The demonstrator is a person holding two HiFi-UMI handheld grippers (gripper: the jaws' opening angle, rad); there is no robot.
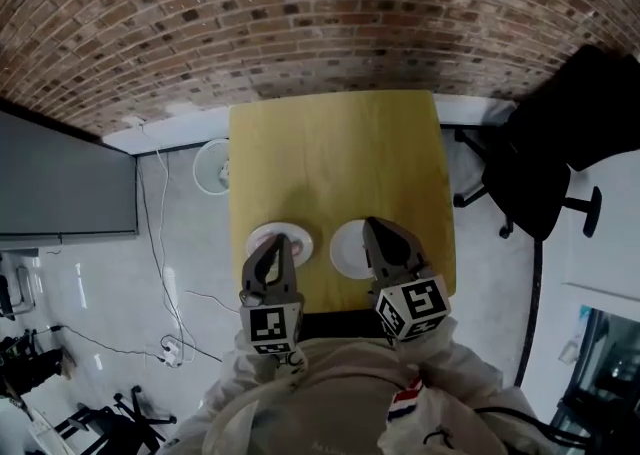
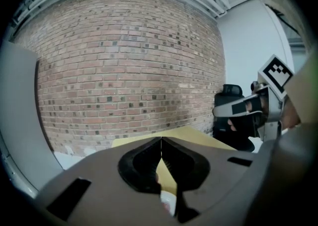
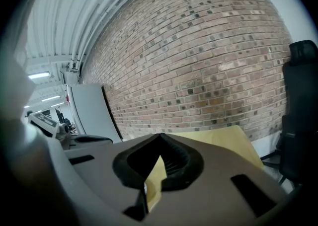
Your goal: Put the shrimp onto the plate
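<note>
Table [image 1: 335, 158] of yellow wood bears white plate [image 1: 345, 246] before brick wall [image 1: 300, 13].

Bright, even indoor light. Fisheye curves the brick wall [image 1: 300, 3] at edges; close fingers [image 2: 139, 163] look soft, perhaps unfocused.

head view overhead, gripper views low, facing wall [image 2: 124, 61], sharing table [image 1: 340, 163]

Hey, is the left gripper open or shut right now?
Shut. In the left gripper view, the left gripper has its jaw tips touching, with nothing held between them.
</note>
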